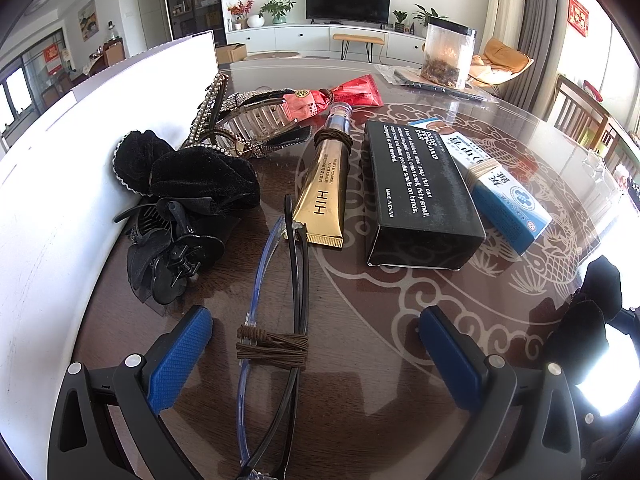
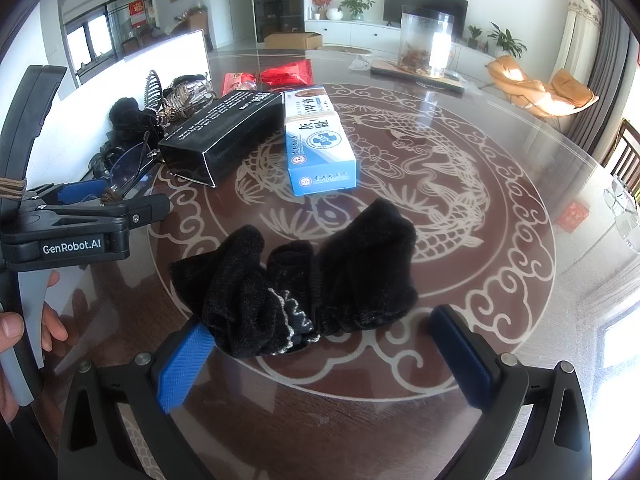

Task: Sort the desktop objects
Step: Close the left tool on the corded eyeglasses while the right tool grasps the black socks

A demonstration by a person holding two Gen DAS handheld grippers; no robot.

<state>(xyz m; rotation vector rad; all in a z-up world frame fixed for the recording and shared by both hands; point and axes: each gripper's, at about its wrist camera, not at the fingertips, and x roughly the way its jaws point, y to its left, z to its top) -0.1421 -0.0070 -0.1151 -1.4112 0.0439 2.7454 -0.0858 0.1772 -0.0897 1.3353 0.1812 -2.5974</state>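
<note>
My left gripper is open, its blue pads on either side of folded glasses bound with a brown elastic, lying on the table. Ahead lie a gold tube, a black box, a blue-white box, black hair clips, a black velvet scrunchie and a rhinestone claw clip. My right gripper is open around a second black scrunchie on the table; the left pad touches it. The left gripper shows at the left of the right wrist view.
A white box wall stands along the left. A red packet and a clear jar on a dark tray sit farther back. The round glass-topped table has a fish pattern. Chairs stand at the right edge.
</note>
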